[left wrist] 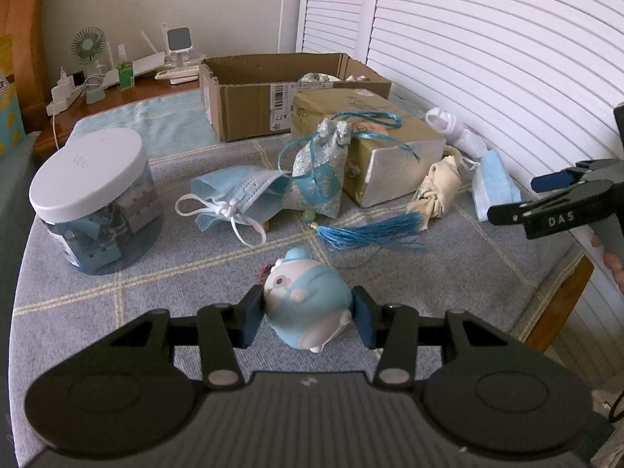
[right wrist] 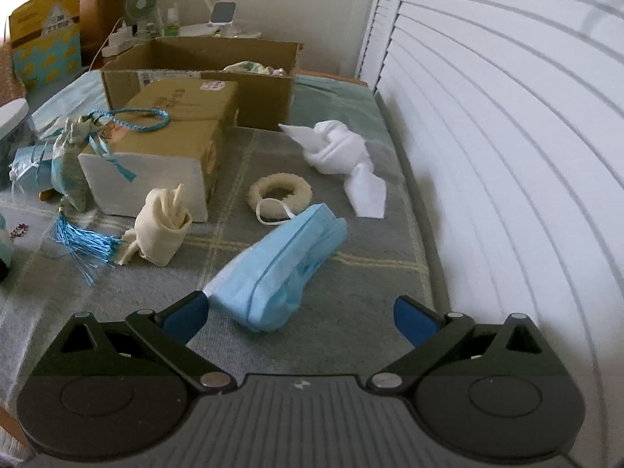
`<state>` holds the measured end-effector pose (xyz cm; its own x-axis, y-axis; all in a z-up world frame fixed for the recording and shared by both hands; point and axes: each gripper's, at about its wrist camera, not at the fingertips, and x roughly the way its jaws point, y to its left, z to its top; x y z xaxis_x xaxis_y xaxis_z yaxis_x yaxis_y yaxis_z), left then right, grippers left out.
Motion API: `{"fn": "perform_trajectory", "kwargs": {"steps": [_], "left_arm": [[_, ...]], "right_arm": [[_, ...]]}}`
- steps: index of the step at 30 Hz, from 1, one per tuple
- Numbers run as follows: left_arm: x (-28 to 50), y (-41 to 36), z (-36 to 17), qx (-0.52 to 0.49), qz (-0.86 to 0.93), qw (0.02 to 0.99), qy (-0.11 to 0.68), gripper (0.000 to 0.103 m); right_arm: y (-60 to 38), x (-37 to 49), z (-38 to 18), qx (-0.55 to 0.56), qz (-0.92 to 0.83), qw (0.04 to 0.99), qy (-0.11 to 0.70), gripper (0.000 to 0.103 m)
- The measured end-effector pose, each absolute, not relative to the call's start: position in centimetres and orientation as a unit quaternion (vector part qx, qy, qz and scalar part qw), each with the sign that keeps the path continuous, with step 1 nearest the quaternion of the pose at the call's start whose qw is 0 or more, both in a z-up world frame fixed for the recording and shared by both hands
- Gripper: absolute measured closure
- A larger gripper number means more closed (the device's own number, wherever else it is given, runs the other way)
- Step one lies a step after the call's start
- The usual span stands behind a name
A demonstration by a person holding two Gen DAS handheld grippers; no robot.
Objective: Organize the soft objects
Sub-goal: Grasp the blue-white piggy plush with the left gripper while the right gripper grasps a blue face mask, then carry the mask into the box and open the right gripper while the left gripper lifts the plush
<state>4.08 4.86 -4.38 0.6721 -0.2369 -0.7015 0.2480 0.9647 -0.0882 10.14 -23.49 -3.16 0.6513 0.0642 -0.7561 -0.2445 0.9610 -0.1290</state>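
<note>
Plush toy [left wrist: 308, 304] pinched between left gripper [left wrist: 309, 318] fingers; right gripper [right wrist: 301, 314] fingers spread near mask [right wrist: 279, 269].

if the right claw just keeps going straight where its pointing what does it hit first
Most likely the folded blue face mask, lying just ahead between the open fingers of the right claw. Depth is hard to judge; the fuzzy cream ring lies beyond it.

Jar [right wrist: 11, 117] cut by left edge
</note>
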Motion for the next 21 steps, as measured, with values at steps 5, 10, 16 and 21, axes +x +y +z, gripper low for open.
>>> {"fn": "perform_trajectory", "kwargs": {"steps": [5, 10, 16, 21], "left_arm": [[4.3, 4.9, -4.4, 0.007, -0.133, 0.914, 0.384, 0.056], [4.6, 4.9, -4.4, 0.006, -0.135, 0.912, 0.387, 0.056], [4.9, 4.8, -4.3, 0.015, -0.142, 0.909, 0.392, 0.056], [5.1, 4.8, -4.2, 0.022, -0.149, 0.905, 0.397, 0.056]], "right_arm": [[-22.3, 11.1, -2.8, -0.100, 0.103, 0.904, 0.404, 0.007], [-21.4, 12.5, -3.4, -0.104, 0.094, 0.897, 0.420, 0.022], [-21.7, 11.9, -3.4, -0.101, 0.096, 0.893, 0.429, 0.048], [-21.8, 11.5, -2.9, -0.104, 0.099, 0.894, 0.425, 0.055]]}}
